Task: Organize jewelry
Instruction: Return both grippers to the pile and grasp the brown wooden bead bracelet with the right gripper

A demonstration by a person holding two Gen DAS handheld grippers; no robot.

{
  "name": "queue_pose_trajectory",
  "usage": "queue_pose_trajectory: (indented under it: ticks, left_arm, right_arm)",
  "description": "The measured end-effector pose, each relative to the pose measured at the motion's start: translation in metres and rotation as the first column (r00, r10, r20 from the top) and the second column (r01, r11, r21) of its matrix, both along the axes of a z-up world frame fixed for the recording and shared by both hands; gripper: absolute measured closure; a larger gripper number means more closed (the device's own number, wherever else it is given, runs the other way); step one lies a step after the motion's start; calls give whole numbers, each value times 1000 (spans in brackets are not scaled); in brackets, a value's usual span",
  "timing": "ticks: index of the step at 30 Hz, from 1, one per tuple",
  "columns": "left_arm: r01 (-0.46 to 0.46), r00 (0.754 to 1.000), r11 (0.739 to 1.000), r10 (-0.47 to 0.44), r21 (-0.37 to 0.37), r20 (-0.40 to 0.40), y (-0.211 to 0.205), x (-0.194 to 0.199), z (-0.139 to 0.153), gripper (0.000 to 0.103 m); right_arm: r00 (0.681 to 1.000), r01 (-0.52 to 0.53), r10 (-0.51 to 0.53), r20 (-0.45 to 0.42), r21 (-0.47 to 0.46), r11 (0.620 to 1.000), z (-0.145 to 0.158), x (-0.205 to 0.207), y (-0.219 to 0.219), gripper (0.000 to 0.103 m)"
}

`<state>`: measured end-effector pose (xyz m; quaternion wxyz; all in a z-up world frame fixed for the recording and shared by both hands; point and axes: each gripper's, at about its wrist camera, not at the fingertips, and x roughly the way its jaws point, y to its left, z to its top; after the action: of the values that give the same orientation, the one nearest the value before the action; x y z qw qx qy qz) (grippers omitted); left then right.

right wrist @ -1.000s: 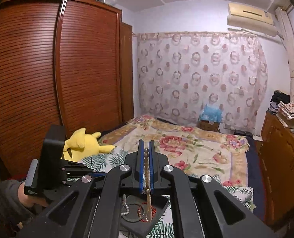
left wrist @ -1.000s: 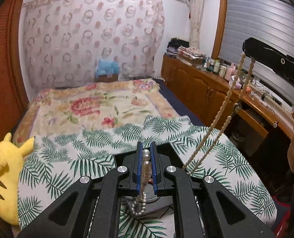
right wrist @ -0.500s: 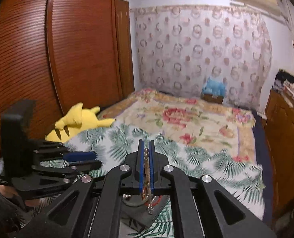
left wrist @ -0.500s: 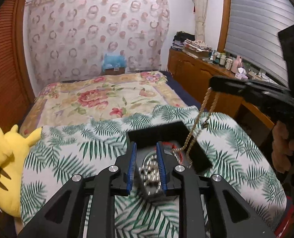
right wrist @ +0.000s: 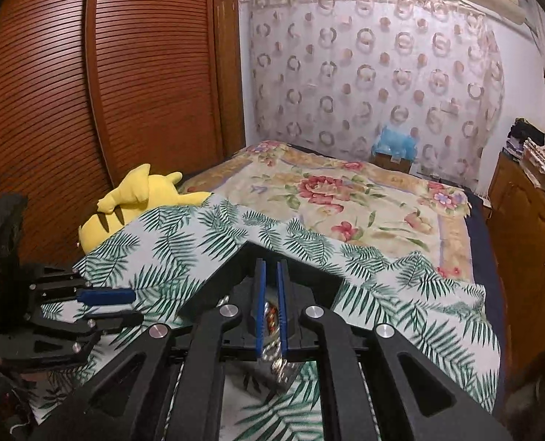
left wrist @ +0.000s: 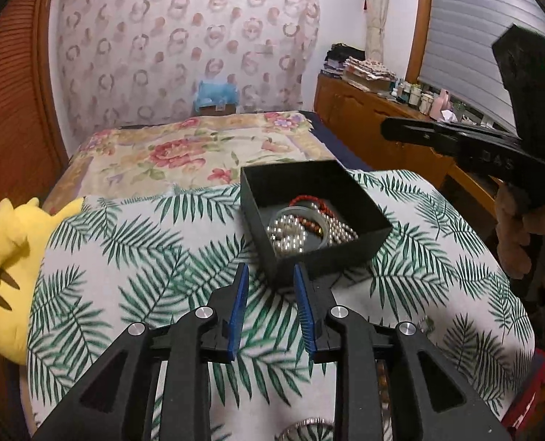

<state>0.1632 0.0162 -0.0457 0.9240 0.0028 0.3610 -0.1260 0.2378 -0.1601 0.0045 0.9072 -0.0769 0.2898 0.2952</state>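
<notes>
Jewelry lies heaped in the box, an open black box on the palm-leaf cloth that covers the near end of the bed. The heap holds a pale pearl strand, a string of small beige beads, a grey-green bangle and a red cord bracelet, all tangled on the box floor.

Just short of the box's near corner, the left gripper hangs over the cloth with its blue pads spread apart; its jaws have just been opening, and nothing is between them. Nearer than the box, at the lower edge of the left view, more beads show behind the gripper frame, too hidden to tell what they are.

Right of the box and higher, the right gripper reaches in, held in a hand. In its own view the right gripper sits over the box's far corner, pads drawn almost together, and the narrow gap shows beads in the box below; whether the pads pinch anything cannot be told.

Left of the box, a yellow plush lies at the cloth's edge. Beyond the box the floral blanket runs up the bed to a blue toy before the ringed curtain. Right of the box and farther off stands a wooden cabinet
</notes>
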Motion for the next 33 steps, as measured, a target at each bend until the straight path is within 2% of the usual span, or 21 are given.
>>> queue_pose_trajectory:
  ticks: [13,19,27,28,30,31,33]
  left_arm:
    - [-32,999,999,32,12,1,5,-55,-11,79]
    - [-59,998,998,58,20,14,12,-78,-16,69]
    - [-89,996,996,88,-21,-29,27,-92,-33,59]
    - [-88,996,996,88,-20,-36,26,-92,-35,59]
    - [-85,995,996,84,-15,-47,25,-93,-40,59]
    - [-83,995,996,82,-14,-50,24,-94,-42,59]
    - [-81,995,997,80,-16,-55,22,-95,-45,59]
  right_arm:
    - [998,-1,-2,-58,-45,999,-35,-82,-20,95]
    - [995,-54,46,-91,-79,995,-50,-118,-16,95]
    - [983,-136,123,-135,-93,986,-83,-158,5,95]
    - [982,-142,128,-139,-97,985,-86,-161,7,94]
    - [978,-162,149,-147,-83,983,-90,-167,8,86]
    - [976,-175,163,-146,-77,982,-91,-171,10,77]
    - [975,-182,168,-147,-87,979,-93,-175,13,74]
